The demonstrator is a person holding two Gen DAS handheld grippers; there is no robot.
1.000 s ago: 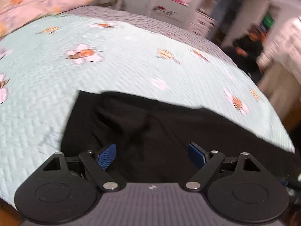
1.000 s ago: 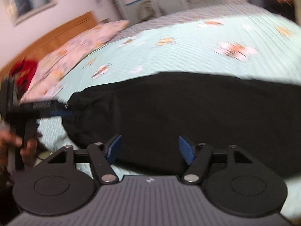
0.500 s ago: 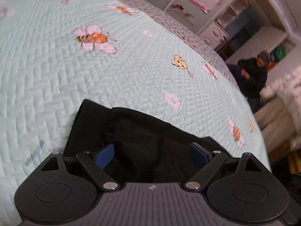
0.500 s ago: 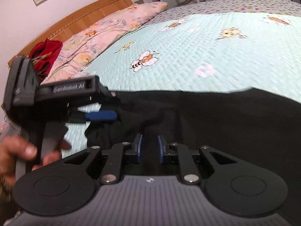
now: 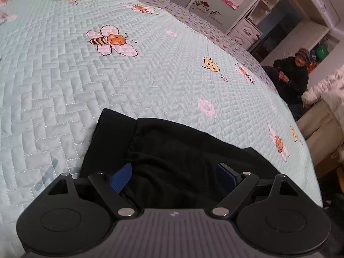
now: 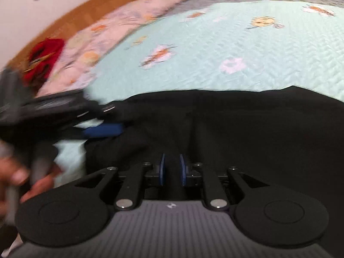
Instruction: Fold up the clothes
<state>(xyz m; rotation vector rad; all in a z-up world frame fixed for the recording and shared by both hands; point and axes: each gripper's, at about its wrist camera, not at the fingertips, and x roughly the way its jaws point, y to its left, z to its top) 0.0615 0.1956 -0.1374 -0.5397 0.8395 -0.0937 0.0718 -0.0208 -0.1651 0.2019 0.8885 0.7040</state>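
Black fabric garment (image 5: 176, 150) lies on the pale-green quilted bedspread (image 5: 64, 81), long axis crosswise. Right gripper (image 6: 172, 169) pinches its near edge. Left gripper (image 5: 174, 176), spread wide, straddles the end, unclamped.

There is one black garment (image 5: 176, 150) on one light green bedspread (image 5: 64, 75). There are two grippers: the left gripper (image 5: 174, 176) and the right gripper (image 6: 172, 169), and each one has two blue pads. One hand (image 6: 19, 182) shows. There is one flowery pillow (image 6: 120, 21), one red cloth (image 6: 45, 56), one wooden headboard (image 6: 96, 8), and one seated person (image 5: 294, 75).
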